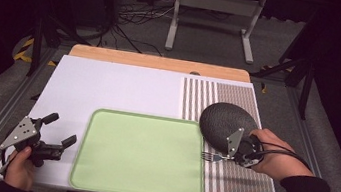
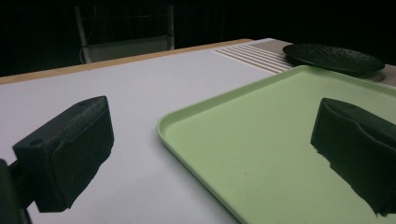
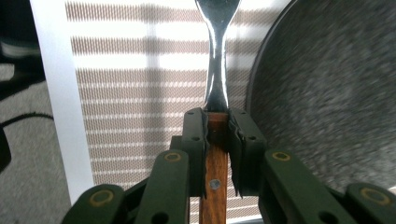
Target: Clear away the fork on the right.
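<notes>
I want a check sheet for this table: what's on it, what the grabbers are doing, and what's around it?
Surface: white table with a striped mat at the right.
Job's things: fork with a wooden handle; green tray; dark plate on the mat.
Clutter: nothing seen.
Grippers: right gripper shut on the fork's handle; left gripper open, holding nothing.
Cables: black cable over the right hand.
Surroundings: dark room, floor wires, white stand.

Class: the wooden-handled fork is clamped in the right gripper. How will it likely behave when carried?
The fork looks rigid steel, so it probably won't flex. The right gripper clamps its flat wooden handle, so rolling seems unlikely. Its smooth neck might be slippery.
</notes>
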Demonstrator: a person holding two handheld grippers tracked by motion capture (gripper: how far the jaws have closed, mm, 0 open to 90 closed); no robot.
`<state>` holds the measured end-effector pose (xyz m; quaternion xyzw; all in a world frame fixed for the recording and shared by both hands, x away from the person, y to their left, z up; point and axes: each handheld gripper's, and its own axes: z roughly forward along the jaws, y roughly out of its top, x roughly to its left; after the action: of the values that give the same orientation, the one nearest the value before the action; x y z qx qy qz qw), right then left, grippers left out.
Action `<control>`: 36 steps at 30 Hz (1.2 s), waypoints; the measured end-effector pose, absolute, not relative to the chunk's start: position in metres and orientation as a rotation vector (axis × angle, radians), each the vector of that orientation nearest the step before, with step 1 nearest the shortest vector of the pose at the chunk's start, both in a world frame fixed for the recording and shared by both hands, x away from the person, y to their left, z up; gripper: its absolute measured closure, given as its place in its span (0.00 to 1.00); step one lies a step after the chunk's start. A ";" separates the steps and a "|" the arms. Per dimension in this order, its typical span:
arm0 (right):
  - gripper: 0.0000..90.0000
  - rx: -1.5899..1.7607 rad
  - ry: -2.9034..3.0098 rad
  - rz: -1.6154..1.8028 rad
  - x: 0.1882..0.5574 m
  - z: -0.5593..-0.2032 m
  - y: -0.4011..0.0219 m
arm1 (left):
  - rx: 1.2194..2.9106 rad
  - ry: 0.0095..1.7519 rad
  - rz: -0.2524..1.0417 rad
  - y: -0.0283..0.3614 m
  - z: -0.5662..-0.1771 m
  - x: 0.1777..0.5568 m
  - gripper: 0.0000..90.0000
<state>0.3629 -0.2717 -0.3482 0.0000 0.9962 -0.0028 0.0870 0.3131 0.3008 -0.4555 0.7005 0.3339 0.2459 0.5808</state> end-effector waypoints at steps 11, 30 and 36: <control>0.87 -0.014 2.937 0.059 0.371 -0.332 -0.242 | 1.628 0.781 0.574 0.301 -0.455 0.313 0.00; 0.87 0.119 2.936 0.193 0.376 -0.332 -0.203 | 1.629 0.779 0.573 0.302 -0.455 0.313 0.00; 0.87 0.275 2.928 0.253 0.377 -0.335 -0.196 | 1.632 0.779 0.571 0.302 -0.455 0.313 0.00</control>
<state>0.3766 -0.1956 -0.3346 0.0929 0.9875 0.0852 0.0950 0.3132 0.3023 -0.4549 0.6989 0.3339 0.2446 0.5832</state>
